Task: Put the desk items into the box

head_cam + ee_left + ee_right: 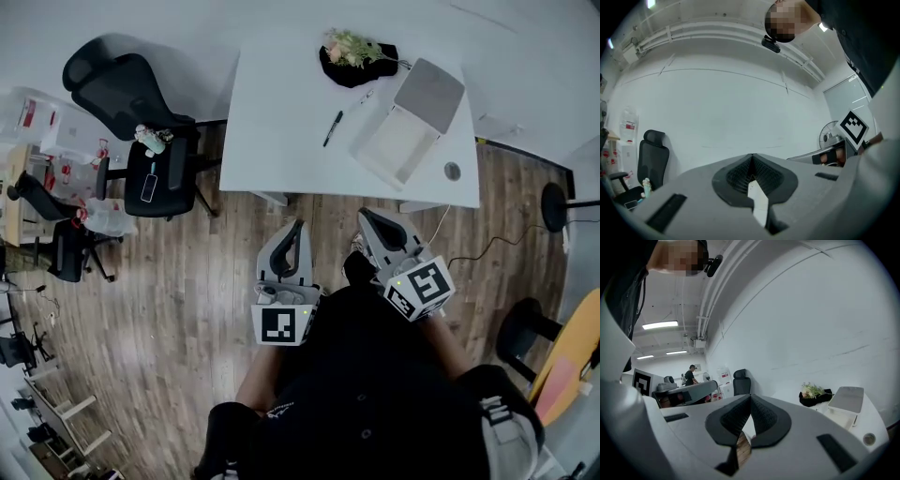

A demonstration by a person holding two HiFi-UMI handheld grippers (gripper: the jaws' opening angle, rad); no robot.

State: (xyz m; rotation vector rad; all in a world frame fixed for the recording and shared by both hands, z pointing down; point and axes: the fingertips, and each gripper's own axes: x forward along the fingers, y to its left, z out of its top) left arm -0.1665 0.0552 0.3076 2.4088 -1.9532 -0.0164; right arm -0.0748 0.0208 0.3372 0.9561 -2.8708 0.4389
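The box (398,145) lies open on the table (281,122); left gripper (297,226) and right gripper (367,215) hold their jaws clenched, empty.

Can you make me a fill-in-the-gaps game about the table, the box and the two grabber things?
1. The box on the white table has its lid ____.
2. The pen lying on the table beside the box is ____ in colour.
3. The left gripper and the right gripper are empty, and their jaws are ____.
4. The floor is made of ____.

Missing words: open; black; shut; wood.
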